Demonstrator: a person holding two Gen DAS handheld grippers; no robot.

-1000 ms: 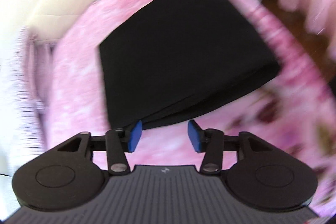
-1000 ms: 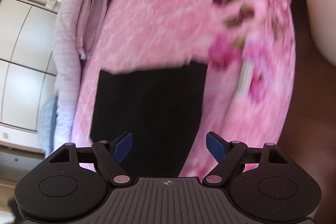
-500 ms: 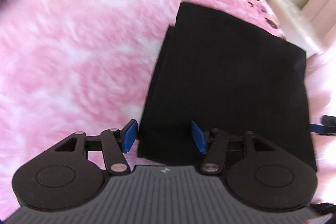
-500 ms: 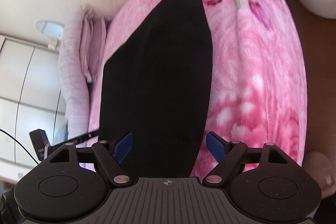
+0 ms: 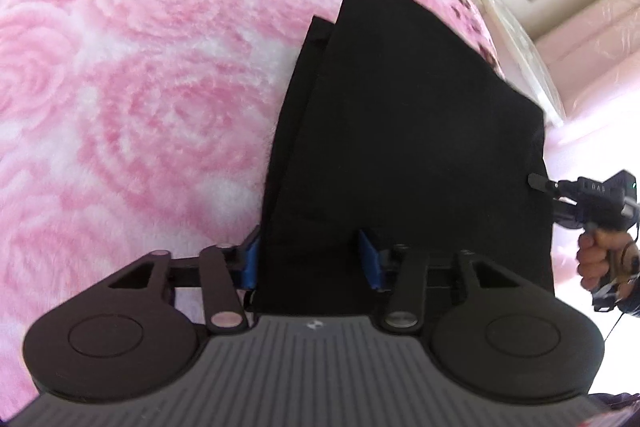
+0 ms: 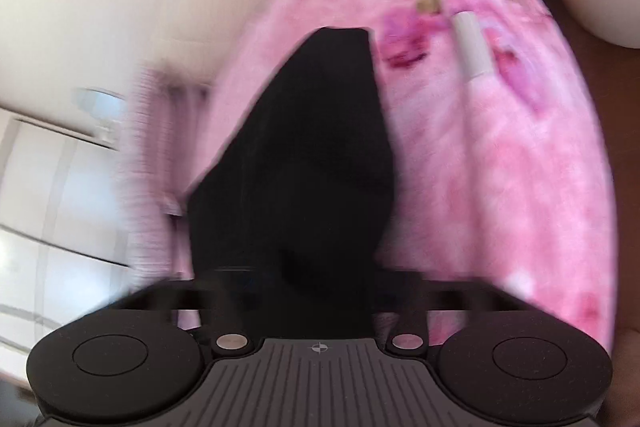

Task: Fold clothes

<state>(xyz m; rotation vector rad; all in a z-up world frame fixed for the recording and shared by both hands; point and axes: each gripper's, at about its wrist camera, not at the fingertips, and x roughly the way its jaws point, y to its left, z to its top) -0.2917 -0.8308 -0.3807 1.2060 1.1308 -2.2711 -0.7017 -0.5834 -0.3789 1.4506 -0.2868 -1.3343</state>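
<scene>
A black folded garment (image 5: pixel 400 127) lies flat on a fluffy pink rose-patterned blanket (image 5: pixel 120 107). My left gripper (image 5: pixel 309 259) straddles its near left corner. The jaws are closing with the cloth edge between the blue pads (image 5: pixel 250 261) and a wide gap still left. In the right wrist view the garment (image 6: pixel 312 155) runs away from my right gripper (image 6: pixel 304 283), whose closing jaws are lost in blur and black cloth. The left wrist view shows the right gripper (image 5: pixel 576 191), held by a hand (image 5: pixel 596 259), at the garment's right edge.
The blanket (image 6: pixel 500 167) falls away at the right to a dark floor. A white tube-like object (image 6: pixel 472 43) lies on it beyond the garment. White wardrobe doors (image 6: pixel 40 207) stand at the left. Pink curtains (image 5: pixel 592 39) hang past the bed.
My left gripper swung round and came down onto the garment's near left corner, and its pads narrowed. My right gripper dropped toward the cloth, and its wide-open blue pads vanished into it.
</scene>
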